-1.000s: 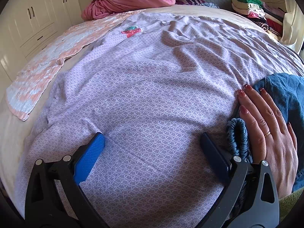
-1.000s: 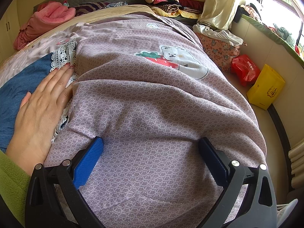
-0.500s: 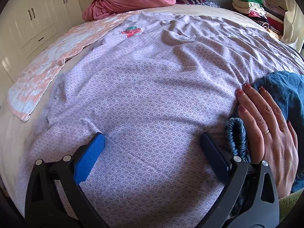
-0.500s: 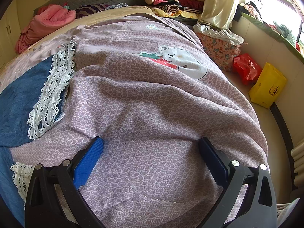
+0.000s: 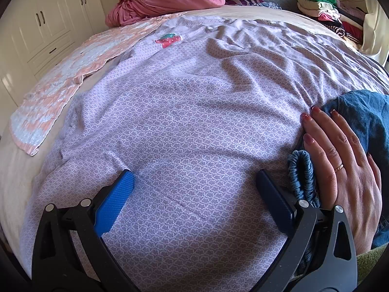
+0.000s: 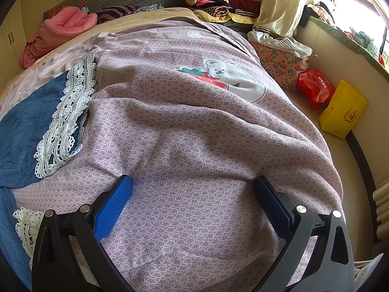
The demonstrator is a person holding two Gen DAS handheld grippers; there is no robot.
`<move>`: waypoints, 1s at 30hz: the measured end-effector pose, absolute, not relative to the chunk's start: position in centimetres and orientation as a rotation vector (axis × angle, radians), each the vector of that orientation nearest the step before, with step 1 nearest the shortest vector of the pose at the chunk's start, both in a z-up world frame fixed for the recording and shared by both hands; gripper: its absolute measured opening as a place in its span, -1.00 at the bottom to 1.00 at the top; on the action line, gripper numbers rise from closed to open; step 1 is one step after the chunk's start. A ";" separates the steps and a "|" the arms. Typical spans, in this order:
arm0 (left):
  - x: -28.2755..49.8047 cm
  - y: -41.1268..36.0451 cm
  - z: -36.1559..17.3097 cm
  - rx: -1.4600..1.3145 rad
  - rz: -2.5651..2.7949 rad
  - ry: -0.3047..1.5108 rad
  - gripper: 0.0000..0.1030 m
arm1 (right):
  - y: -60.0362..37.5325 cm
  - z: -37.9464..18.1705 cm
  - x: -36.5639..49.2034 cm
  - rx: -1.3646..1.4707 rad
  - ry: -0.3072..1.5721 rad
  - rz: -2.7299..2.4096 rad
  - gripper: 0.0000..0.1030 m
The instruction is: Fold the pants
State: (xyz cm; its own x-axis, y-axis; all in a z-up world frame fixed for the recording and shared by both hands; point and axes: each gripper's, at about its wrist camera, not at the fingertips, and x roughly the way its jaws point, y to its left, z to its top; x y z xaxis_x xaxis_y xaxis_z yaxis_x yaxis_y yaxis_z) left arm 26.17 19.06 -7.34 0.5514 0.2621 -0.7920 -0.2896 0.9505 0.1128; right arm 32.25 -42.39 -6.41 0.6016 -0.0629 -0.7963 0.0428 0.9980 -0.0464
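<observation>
Pants (image 6: 22,131): blue denim, white lace hem, on bed.
Hand (image 5: 340,160): flat on denim.
Left tool (image 5: 194,194): apart.
Right tool (image 6: 194,194): apart.

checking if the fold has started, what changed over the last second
In the right wrist view the bare hand that lay on the blue pants a second ago is gone, leaving their white lace trim uncovered. In the left wrist view the hand still rests flat on the pants by the waistband. Both the left gripper and right gripper stay open over the purple bedspread, gripping nothing.
</observation>
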 end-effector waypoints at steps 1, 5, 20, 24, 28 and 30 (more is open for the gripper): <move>26.2 19.1 -7.3 -0.032 0.326 0.932 0.83 | -42.4 -6.4 32.2 -0.024 0.923 -0.061 0.92; 26.2 19.0 -7.3 -0.032 0.327 0.931 0.83 | -42.4 -6.4 32.2 -0.023 0.923 -0.061 0.92; 25.4 21.0 -6.8 -0.156 0.259 0.904 0.83 | -42.3 -6.4 32.3 -0.021 0.924 -0.060 0.92; 25.5 20.8 -6.8 -0.143 0.266 0.907 0.83 | -42.2 -6.4 32.4 -0.022 0.924 -0.060 0.92; 25.6 20.5 -6.8 -0.140 0.270 0.904 0.83 | -42.2 -6.4 32.4 -0.023 0.924 -0.061 0.92; 25.5 20.5 -6.9 -0.140 0.272 0.901 0.83 | -42.2 -6.4 32.4 -0.022 0.924 -0.061 0.92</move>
